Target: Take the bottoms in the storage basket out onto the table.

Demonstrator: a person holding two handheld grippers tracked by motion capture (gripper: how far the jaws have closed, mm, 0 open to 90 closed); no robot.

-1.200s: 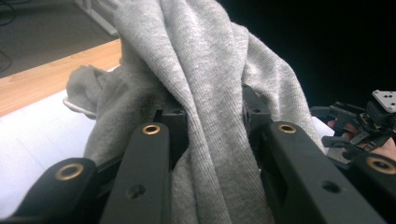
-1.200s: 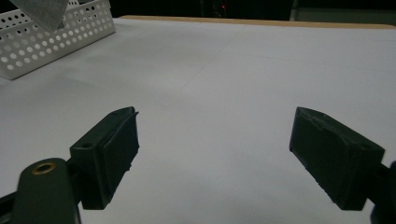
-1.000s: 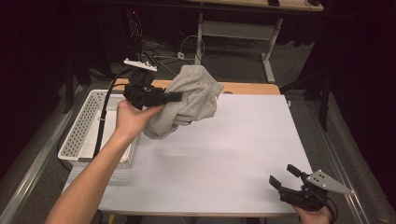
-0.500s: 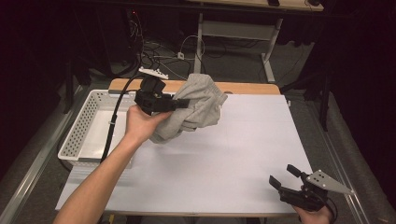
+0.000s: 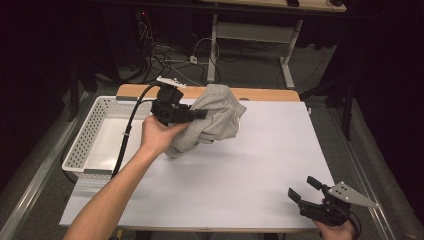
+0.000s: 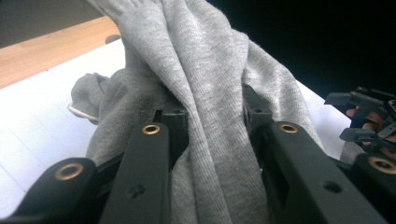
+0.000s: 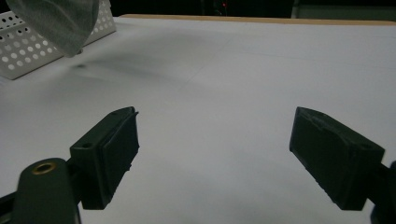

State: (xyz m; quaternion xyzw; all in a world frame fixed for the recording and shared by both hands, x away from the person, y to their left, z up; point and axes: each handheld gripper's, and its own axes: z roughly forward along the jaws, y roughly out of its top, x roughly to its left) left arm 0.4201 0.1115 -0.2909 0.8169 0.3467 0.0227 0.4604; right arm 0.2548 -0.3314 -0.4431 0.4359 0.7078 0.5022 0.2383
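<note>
1. One grey garment (image 5: 212,120) hangs bunched in the upper middle of the high view, clenched in the left gripper (image 5: 197,115); in the left gripper view the cloth (image 6: 210,116) is pinched between both black jaws, a thick fold squeezed tight.
2. Its lowest folds seem to brush the white table cover (image 5: 240,170) just right of the white perforated basket (image 5: 95,135) at the left of the frame (whether they truly rest on the cover I cannot tell).
3. Step in hand, as I judge it: bringing the garment out over the open sheet to lay it down. Keep the grip firm until most of the cloth rests on the sheet, so that it does not drop in a heap.
4. Lower it toward the middle of the frame, clear of the basket rim, letting the loose end land first and drawing the gripper away so the cloth unrolls.
5. Right gripper (image 5: 305,192) waits at the lower right of the high view, jaws released and spread with nothing between them, as the right gripper view (image 7: 212,154) confirms. It is well apart from the garment and should come in to catch a free edge.
</note>
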